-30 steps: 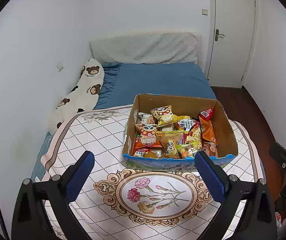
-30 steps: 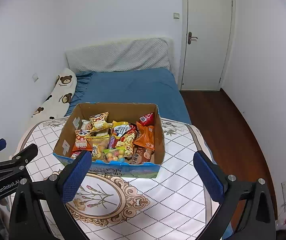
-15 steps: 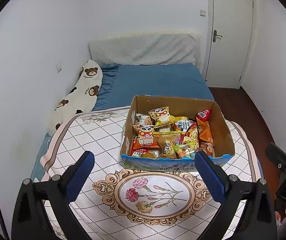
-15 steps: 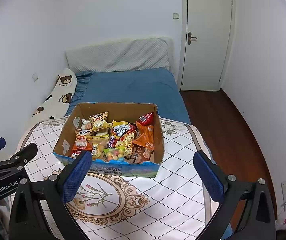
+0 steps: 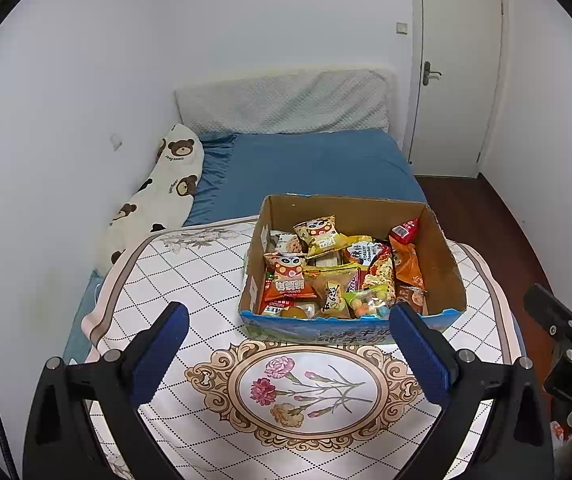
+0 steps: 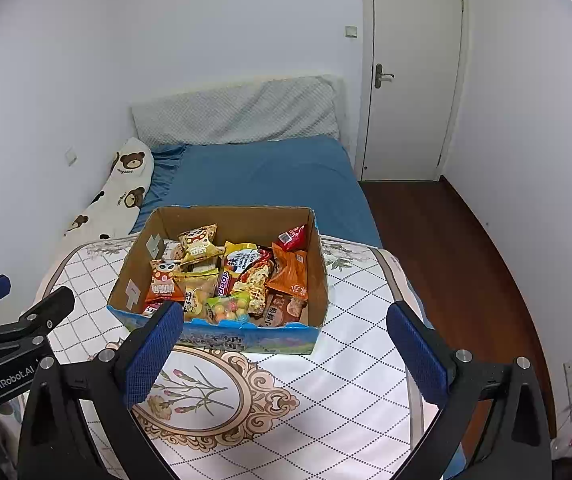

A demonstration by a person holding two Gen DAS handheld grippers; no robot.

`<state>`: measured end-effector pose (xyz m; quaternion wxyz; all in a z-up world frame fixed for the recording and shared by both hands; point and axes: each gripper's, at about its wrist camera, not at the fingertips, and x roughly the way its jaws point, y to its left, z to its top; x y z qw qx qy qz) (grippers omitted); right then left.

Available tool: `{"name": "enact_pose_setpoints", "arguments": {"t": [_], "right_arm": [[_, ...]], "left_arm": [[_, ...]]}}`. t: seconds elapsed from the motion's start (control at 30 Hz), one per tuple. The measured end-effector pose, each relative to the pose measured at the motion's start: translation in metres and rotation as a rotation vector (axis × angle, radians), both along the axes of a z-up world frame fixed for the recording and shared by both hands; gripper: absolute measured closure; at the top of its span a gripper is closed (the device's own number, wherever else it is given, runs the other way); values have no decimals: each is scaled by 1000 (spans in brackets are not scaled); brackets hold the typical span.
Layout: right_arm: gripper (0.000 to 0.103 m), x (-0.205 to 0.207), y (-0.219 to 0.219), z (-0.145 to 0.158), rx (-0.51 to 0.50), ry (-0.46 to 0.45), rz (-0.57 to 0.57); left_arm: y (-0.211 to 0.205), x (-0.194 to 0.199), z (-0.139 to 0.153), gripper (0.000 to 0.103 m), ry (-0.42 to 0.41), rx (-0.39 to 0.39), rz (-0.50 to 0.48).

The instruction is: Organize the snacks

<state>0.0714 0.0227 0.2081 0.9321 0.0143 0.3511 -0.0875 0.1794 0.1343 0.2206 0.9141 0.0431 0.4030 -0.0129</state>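
**Snacks all in the box, both grippers wide and empty**

Open brown cardboard box with a blue printed front wall sits on the white diamond-quilted floral table cover, toward its far side. Every snack in view is inside it: orange panda-print snack packet at the left, yellow panda-print snack packet behind it, small red packet propped against the far right corner, orange crinkled bag on the right, clear bag of coloured candy balls at the front. Packets overlap in a loose pile, no rows or sorting visible. No loose snack on the cover in either view.

Stage: fits two readings. Either the collecting into the box is over and the job is about finished, or the pile is waiting to be taken out and sorted. Pictures don't settle which.

Left gripper: blue-padded fingers spread wide, nothing between them, hovering over the cover short of the box front, touching nothing. Right gripper: same, fingers wide apart, empty, left pad overlapping the box's front corner in view only; contact can't be confirmed.
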Motion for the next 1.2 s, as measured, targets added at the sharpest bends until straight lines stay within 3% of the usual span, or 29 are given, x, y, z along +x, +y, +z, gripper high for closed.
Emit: {"name": "enact_pose_setpoints", "arguments": {"t": [1.2], "right_arm": [[0,-1,-3,-1,-2,7,-7]], "left_arm": [[0,-8,-7,1,-2,-1,-9]]}}
